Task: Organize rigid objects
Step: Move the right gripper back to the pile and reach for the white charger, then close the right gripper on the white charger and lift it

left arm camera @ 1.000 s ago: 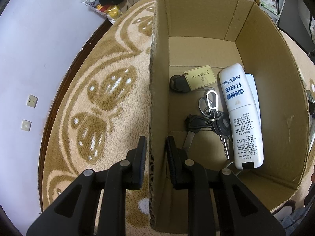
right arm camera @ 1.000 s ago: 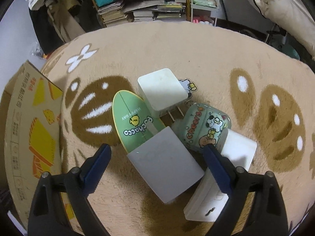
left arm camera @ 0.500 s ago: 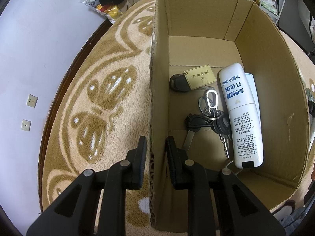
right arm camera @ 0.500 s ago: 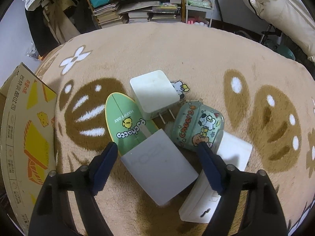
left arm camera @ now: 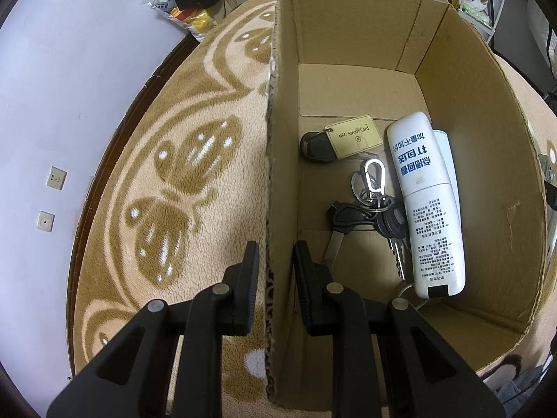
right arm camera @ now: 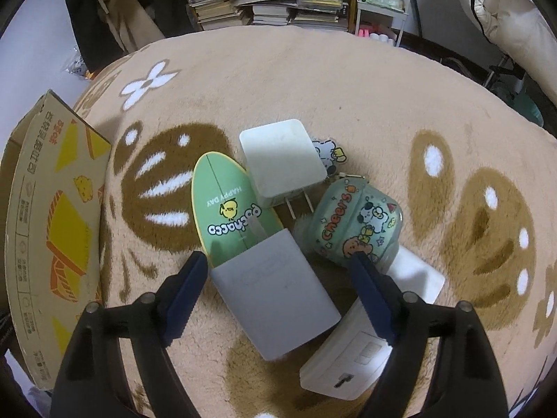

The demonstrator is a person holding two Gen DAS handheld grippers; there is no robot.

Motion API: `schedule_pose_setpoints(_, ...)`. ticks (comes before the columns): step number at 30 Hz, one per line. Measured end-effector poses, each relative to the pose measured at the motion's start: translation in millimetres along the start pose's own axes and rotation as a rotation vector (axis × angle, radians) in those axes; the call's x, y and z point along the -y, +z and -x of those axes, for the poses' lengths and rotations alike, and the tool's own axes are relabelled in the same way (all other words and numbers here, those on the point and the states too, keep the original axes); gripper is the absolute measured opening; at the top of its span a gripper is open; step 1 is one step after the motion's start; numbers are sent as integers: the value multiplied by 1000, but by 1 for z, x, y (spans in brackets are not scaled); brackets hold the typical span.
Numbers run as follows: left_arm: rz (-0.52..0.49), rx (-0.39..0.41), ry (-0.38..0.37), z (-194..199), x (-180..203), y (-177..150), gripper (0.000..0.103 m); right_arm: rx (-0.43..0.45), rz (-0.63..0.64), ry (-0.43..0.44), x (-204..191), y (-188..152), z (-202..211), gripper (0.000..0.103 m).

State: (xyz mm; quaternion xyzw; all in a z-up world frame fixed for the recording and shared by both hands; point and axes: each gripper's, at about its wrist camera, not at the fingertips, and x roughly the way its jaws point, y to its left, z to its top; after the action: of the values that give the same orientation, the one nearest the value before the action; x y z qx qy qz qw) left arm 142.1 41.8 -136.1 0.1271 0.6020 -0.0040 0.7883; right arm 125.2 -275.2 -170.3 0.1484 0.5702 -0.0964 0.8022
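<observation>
floor: beige plush rug (right arm camera: 313, 80) with brown flower pattern | left: pale wall (left arm camera: 69, 69), two wall sockets (left arm camera: 55, 177) | back: bookshelf (right arm camera: 278, 0) stacked with books | right: white bedding (right arm camera: 515, 10)

gold tag (left arm camera: 353, 137) "NFC Smart Card", green case (right arm camera: 231, 209) "HAPPY DAY"

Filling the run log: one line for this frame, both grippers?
left gripper: straddles cardboard box wall, contact unclear | right gripper: open over grey block | box: keys, NFC card
</observation>
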Motion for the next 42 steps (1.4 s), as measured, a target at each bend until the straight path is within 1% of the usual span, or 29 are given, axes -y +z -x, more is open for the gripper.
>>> schedule_pose_setpoints(4, 0, 0, 0, 0, 1, 0, 20, -2, -17, 33, 5, 3, 0, 89)
schedule_pose_setpoints(8, 1, -1, 0, 0, 0, 0, 20, -27, -32, 78, 9, 5, 0, 89)
schedule_pose_setpoints(11, 1, -1, 0, 0, 0, 0, 20, -59, -19, 69, 4, 3, -2, 88)
schedule_pose_setpoints(12, 2, -1, 0, 0, 0, 0, 20, -71, -14, 74, 3, 1, -4, 87)
schedule_pose_setpoints(13, 2, -1, 0, 0, 0, 0, 20, -86, -6, 89, 0, 0, -7, 82)
schedule_pose_setpoints(15, 1, -1, 0, 0, 0, -1, 20, -118, 27, 58, -8, -3, -17, 75)
schedule_pose_setpoints(16, 1, -2, 1, 0, 1, -1, 20, -131, 40, 33, -10, -5, -21, 69)
schedule_pose_setpoints(17, 0, -1, 1, -1, 0, -1, 20, -132, 53, 22, -12, -6, -24, 69)
schedule_pose_setpoints(19, 1, -2, 0, -1, 0, -1, 20, -119, 70, 12, -15, -7, -23, 67)
schedule_pose_setpoints(20, 2, -2, -1, -1, 0, -1, 20, -116, 80, 14, -17, -7, -22, 61)
schedule_pose_setpoints(21, 1, -2, 0, -1, 0, -1, 20, -112, 94, 17, -20, -7, -21, 60)
schedule_pose_setpoints(23, -1, -1, 2, -1, 1, -2, 20, -105, 114, -12, -25, -9, -20, 59)
schedule_pose_setpoints(29, 3, -1, -3, -1, 0, -1, 20, -57, 122, -50, -40, -11, -13, 56)
schedule_pose_setpoints(31, 4, -2, -4, -1, -1, -1, 20, -31, 116, -36, -45, -11, -8, 56)
schedule_pose_setpoints(33, 4, -2, -6, 0, -1, -1, 20, -4, 91, -2, -44, -12, -2, 56)
schedule_pose_setpoints(37, 4, -3, -8, 0, -1, -1, 20, 51, 84, -9, -55, -12, 12, 56)
schedule_pose_setpoints(42, 5, -2, -6, 0, -1, -1, 20, 112, 90, 17, -66, -11, 35, 56)
